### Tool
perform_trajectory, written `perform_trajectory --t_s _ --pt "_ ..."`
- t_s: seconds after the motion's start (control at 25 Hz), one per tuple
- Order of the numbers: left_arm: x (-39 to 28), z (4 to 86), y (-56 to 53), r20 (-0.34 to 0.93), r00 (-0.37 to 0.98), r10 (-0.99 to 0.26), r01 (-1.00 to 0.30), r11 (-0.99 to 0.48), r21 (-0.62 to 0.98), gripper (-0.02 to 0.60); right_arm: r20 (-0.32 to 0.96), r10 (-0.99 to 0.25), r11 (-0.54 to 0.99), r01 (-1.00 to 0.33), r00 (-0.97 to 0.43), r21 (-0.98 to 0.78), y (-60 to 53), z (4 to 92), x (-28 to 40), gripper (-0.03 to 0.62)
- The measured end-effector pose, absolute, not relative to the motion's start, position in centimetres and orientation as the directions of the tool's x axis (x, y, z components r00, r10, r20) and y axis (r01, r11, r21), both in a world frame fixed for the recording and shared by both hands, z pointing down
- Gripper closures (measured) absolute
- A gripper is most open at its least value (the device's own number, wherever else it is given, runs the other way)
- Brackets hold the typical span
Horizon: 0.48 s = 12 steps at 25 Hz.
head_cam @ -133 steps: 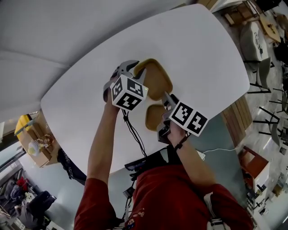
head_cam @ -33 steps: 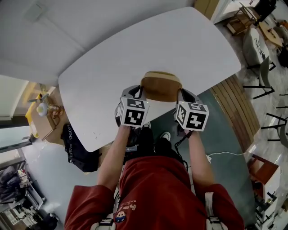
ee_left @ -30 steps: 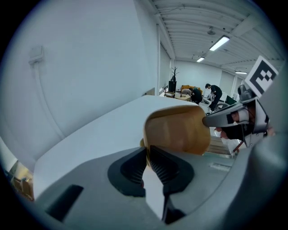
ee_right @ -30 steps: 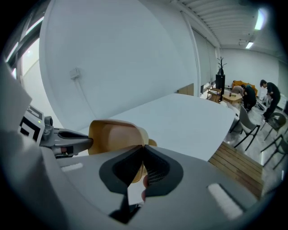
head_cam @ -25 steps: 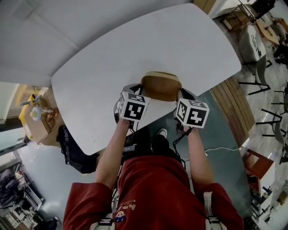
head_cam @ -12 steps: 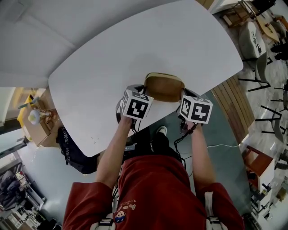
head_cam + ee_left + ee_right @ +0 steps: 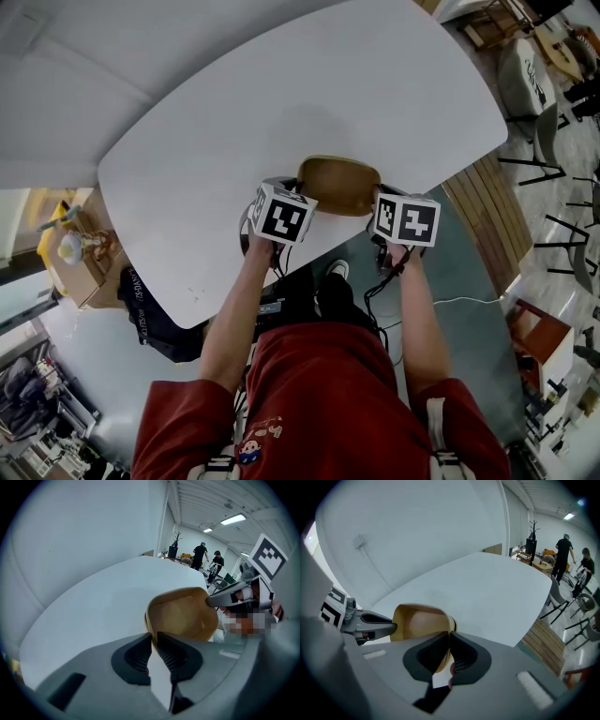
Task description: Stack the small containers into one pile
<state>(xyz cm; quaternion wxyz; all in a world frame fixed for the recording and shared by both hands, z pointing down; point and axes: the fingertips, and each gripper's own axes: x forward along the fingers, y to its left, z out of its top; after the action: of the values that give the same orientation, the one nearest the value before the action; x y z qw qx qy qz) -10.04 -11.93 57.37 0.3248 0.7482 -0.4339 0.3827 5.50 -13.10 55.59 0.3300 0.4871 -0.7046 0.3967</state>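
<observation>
Right gripper (image 7: pixel 450 638): jaws clamped on the rim of the tan container (image 7: pixel 419 620). Left gripper (image 7: pixel 154 638): jaws just opening, slightly parted around the opposite rim. Container sits at the near edge of the white table (image 7: pixel 234 112); number nested inside indiscernible.

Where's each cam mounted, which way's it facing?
Head view: on the person's head, facing steeply down at white oval table and tan rounded container; shows arms, red shirt, left gripper, right gripper.
Left gripper view: on that gripper, along its jaws, which have just been opening with the container's rim between; right gripper opposite.
Right gripper view: on that gripper, along its jaws pinching the other rim; left gripper opposite.
Shared: gripper views face each other across the container.
</observation>
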Motion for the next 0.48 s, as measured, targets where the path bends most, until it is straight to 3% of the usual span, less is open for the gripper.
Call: perform_trajectory --t_s 0.48 --pt "-9.8 57.9 -13.2 0.856 0.319 -0.408 -0.906 -0.396 0.149 0.531 0.843 -0.446 0.238 -0.948 -0.302 -0.213 -13.7 56.8 5.3 0.543"
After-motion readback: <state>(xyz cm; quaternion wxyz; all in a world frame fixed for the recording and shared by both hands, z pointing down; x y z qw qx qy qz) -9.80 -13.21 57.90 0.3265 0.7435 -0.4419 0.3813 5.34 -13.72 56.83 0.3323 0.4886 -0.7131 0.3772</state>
